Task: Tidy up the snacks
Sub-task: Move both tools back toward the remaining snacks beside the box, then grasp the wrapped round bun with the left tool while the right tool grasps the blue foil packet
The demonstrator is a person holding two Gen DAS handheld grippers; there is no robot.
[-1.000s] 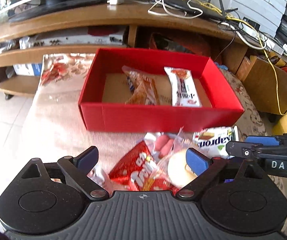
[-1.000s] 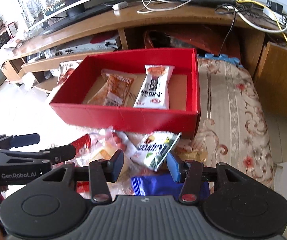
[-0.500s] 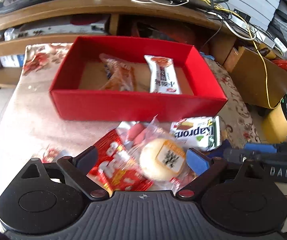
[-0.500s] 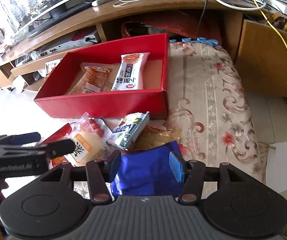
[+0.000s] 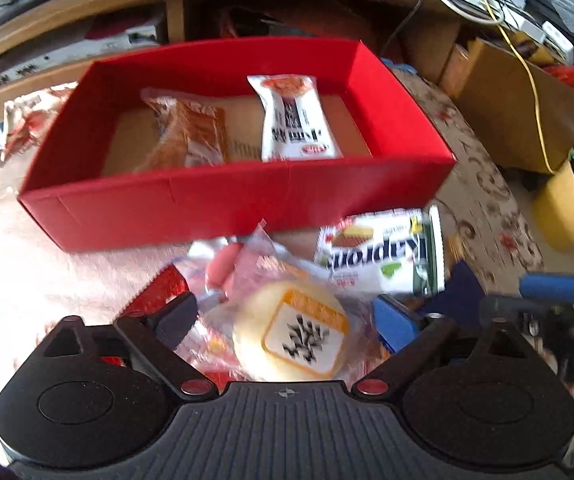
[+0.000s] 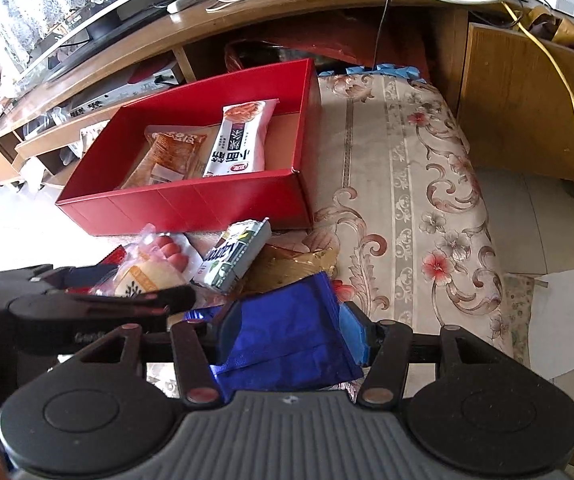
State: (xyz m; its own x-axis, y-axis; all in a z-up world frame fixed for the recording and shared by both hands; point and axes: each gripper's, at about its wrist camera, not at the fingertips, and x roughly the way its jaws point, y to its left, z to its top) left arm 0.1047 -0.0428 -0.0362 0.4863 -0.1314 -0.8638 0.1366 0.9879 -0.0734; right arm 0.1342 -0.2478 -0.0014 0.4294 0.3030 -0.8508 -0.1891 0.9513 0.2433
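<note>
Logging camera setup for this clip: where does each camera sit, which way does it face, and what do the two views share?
Left wrist: sits on the left gripper, looks steeply down past its fingers at a round bun packet; the right gripper shows at right.
Right wrist: sits on the right gripper, looks down at a blue packet between its fingers; the left gripper shows at left.
Shared: the red box, the wafer pack, and the bun packet.

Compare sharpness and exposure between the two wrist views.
Left wrist view: motion-blurred, print on the white wafer pack smeared, tablecloth at left blown out. Right wrist view: sharper, red box crisp, glare at the left edge; both bend straight lines.
</note>
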